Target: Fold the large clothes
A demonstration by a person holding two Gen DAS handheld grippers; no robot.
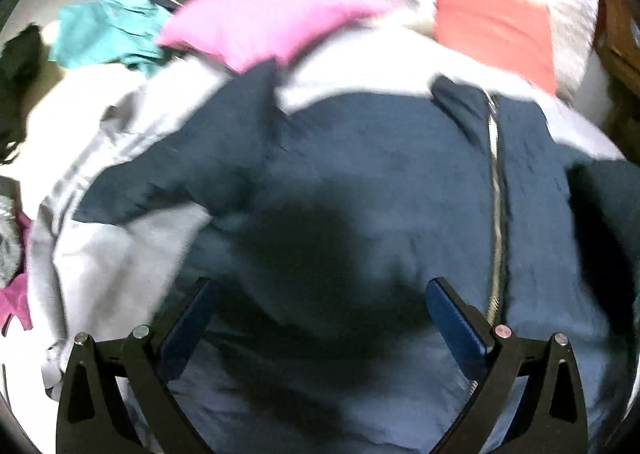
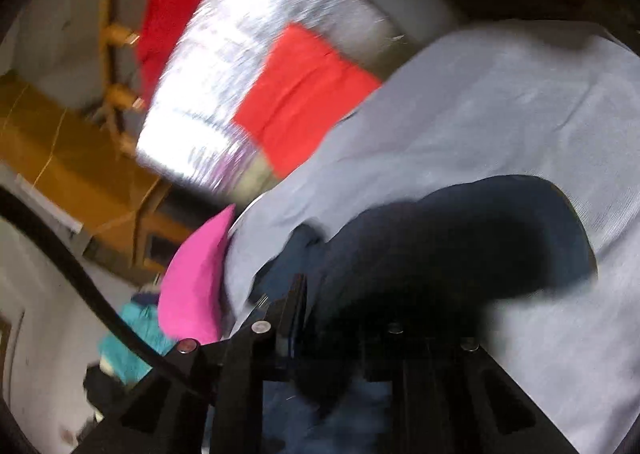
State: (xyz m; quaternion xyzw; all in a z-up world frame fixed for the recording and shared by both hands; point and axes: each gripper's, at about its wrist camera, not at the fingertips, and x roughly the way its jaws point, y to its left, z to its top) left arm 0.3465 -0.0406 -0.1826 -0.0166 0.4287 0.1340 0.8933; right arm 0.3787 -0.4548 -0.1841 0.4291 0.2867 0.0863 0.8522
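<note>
place: home bedroom | evidence: bed sheet (image 2: 500, 102), pillow (image 1: 256, 18), wooden furniture (image 2: 60, 158)

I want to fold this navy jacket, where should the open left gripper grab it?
Probably the loose sleeve of the navy jacket, approached from the jacket's left edge: it sticks out over the white sheet, away from the zipper. The left gripper is open.

Jacket (image 1: 360, 174): lower part cut off by the frame edge.
Right hand-held gripper (image 2: 344, 318): fingertips buried in dark jacket cloth, blurred.
Room behind: smeared by motion blur.
Teal cloth (image 1: 108, 30): too blurred to identify.
</note>
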